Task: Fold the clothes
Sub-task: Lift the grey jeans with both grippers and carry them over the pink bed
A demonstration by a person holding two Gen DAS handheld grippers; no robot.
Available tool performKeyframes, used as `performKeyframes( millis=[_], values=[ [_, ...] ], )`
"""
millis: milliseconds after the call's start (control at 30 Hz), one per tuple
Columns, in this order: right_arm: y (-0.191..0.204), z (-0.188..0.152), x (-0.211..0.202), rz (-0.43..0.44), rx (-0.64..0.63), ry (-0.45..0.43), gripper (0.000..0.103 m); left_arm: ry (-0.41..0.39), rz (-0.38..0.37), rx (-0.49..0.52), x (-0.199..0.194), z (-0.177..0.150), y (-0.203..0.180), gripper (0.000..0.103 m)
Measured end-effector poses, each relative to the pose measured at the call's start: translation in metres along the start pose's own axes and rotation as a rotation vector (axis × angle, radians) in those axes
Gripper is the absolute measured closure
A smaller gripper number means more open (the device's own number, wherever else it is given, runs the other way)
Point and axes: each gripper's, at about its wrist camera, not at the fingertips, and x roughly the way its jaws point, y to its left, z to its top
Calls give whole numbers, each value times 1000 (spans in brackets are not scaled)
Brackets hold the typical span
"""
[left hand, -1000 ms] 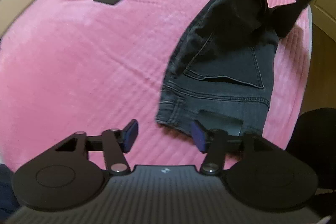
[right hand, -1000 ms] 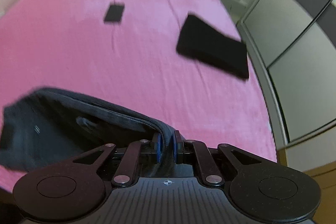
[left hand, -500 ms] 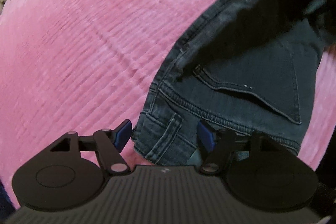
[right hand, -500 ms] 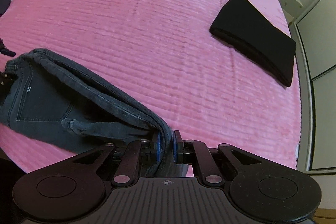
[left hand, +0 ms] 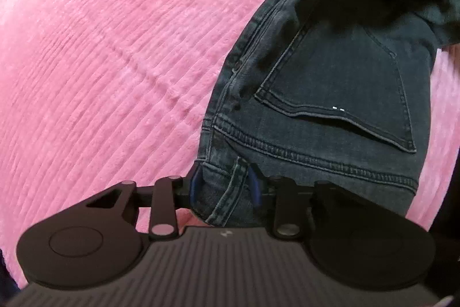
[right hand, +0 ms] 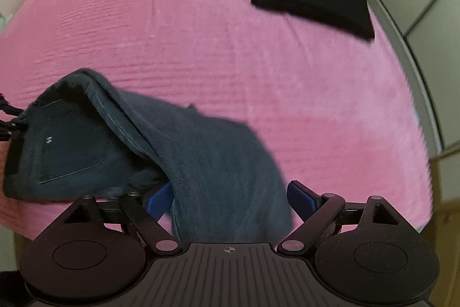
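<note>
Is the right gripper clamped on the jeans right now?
No: the right gripper has its blue pads spread wide and opening, and the jeans lie loose between them.

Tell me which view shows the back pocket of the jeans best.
The left wrist view: the back pocket fills the frame, sharp, stitching and two white marks clear, above the waistband between the left gripper's closing fingers. The right wrist view shows the pocket small, blurred, at the left edge.

Soft, even indoor light falls on both fisheye views without glare, the left wrist view staying sharp while the right wrist view smears with motion blur, most on the jeans (right hand: 218, 163) just ahead of the right hand-held gripper (right hand: 231, 196), and the edges bow strongly.
</note>
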Motion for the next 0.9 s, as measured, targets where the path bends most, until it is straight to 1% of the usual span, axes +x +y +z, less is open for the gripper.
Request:
performKeyframes(
  millis=[100,200,333,433,467,500,533,567,667,733,833,900],
  values=[
    [5,-7,3,0,14,5,16,6,2,31,2,2,-1,76],
    [13,-14,6,10,0,43,16,11,6,37,3,3,-1,78],
    [27,-46,16,13,-8,116,16,11,13,40,1,3,-3,80],
    [28,-64,29,-3,21,123,16,12,15,37,0,3,-3,81],
    [24,-67,34,-5,46,121,33,12,16,37,0,4,-3,81],
    [16,-67,37,16,82,116,51,12,17,37,0,4,-2,82],
    [8,-63,37,18,102,120,74,10,16,39,0,5,-1,84],
    [3,-58,32,2,100,117,85,9,13,40,-1,5,-1,85],
    [-15,-38,5,-51,89,93,88,-1,3,62,-10,7,2,89],
    [-29,-12,-27,-96,56,40,89,-16,10,96,-22,8,3,89],
    [-38,40,-77,-194,-75,-85,90,-55,38,159,-50,12,5,90],
    [-39,78,-92,-247,-170,-114,90,-82,57,196,-69,17,6,90]
  ],
)
